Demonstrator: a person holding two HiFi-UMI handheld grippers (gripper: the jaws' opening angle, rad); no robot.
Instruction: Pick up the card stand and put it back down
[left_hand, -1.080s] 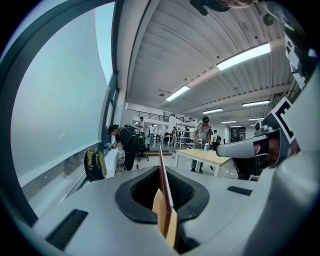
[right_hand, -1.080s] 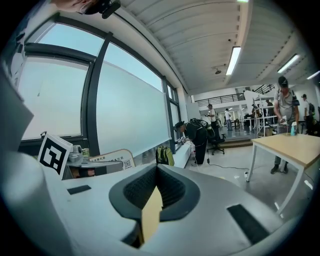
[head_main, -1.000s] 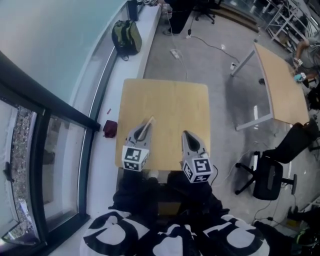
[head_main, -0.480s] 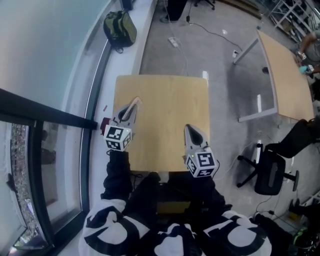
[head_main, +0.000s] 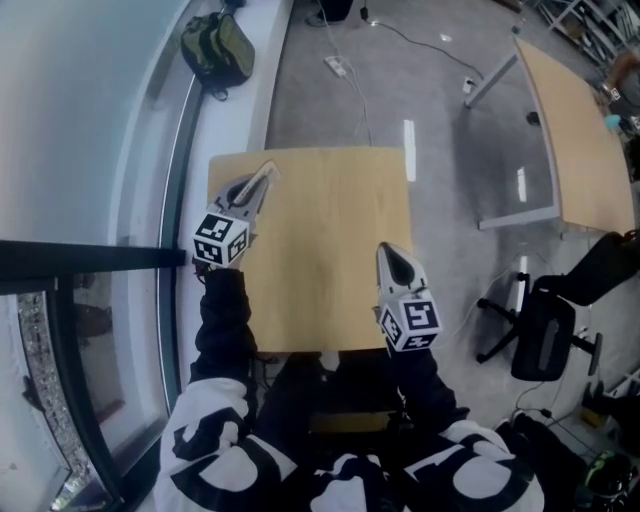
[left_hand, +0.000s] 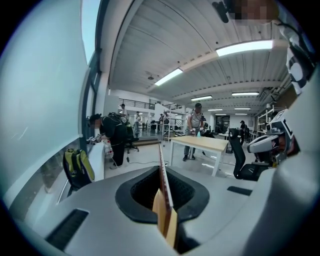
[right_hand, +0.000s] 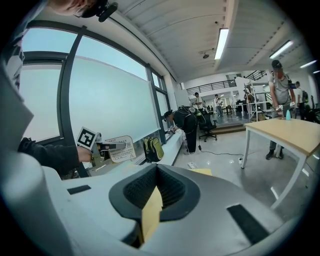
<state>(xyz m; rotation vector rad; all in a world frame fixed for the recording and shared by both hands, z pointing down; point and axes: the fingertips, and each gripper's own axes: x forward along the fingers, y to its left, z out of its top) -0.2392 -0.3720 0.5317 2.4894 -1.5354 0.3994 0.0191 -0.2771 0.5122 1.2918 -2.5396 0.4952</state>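
Card stand (left_hand: 163, 185), thin and seen edge-on, pinched between the nearly closed jaws of the left claw (head_main: 265, 172). Held upright, rising above the jaw tips, printed face turned toward the right claw's side. Left claw over the far left corner of the wooden worktop (head_main: 320, 250), close to both edges there. Base of the stand hidden under the claw: touching the wood or just clear of it, impossible to tell from above. Right claw (head_main: 386, 250) pressed together with nothing in it, well apart to the right of the left claw and nearer the person, over the worktop's right side. Green backpack (head_main: 215, 45) on the window ledge beyond the left claw, off the worktop.

Judged as the carrying part of the job: stand already gripped, setting down not yet done.

To do it well:
- Keep the pinch firm and the card vertical.
- Bring the left claw inward, away from the corner, for a landing with wood all round the base.
- Lower straight down until flat on the wood.
- Then spread the jaws only a little and draw back along the card's plane, to avoid tipping it.
- Leave the right claw parked, clear of the path.
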